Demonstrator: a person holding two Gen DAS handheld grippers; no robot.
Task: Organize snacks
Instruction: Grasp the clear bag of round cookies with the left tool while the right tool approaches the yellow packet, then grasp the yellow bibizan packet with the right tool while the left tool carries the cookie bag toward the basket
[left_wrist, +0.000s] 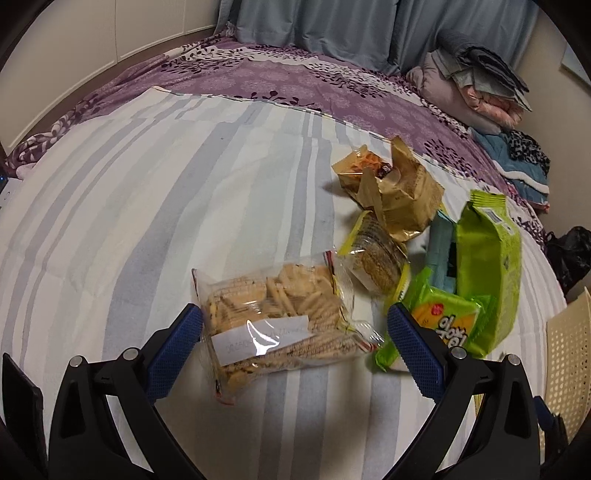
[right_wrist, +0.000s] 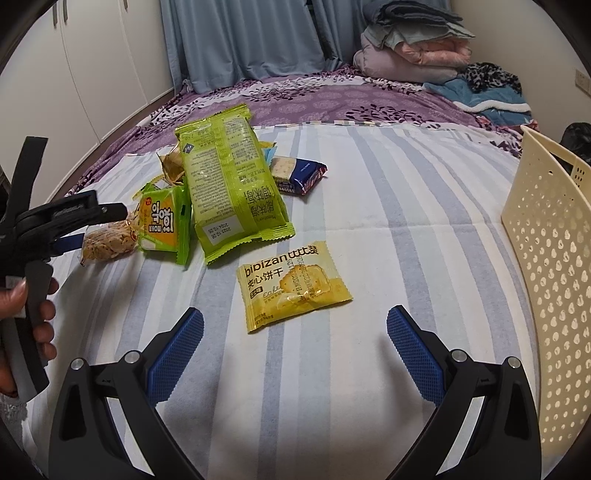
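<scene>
Snack packets: seven — clear cracker bag (left_wrist: 275, 314), yellow bibizan packet (right_wrist: 295, 284); basket (right_wrist: 550, 258): one.

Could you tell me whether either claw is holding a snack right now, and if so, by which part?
Nothing is held. The left claw is open around the clear cracker bag without clamping it; the right claw is open behind the yellow packet.

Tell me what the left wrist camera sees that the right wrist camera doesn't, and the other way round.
Only the left wrist view shows the round crackers pack and the whole gold bag. Only the right wrist view shows the yellow bibizan packet, the blue cracker packet and the person's hand holding the left tongs. Both show the clear biscuit bag, the large green bag, the small green packet and the cream basket.
</scene>
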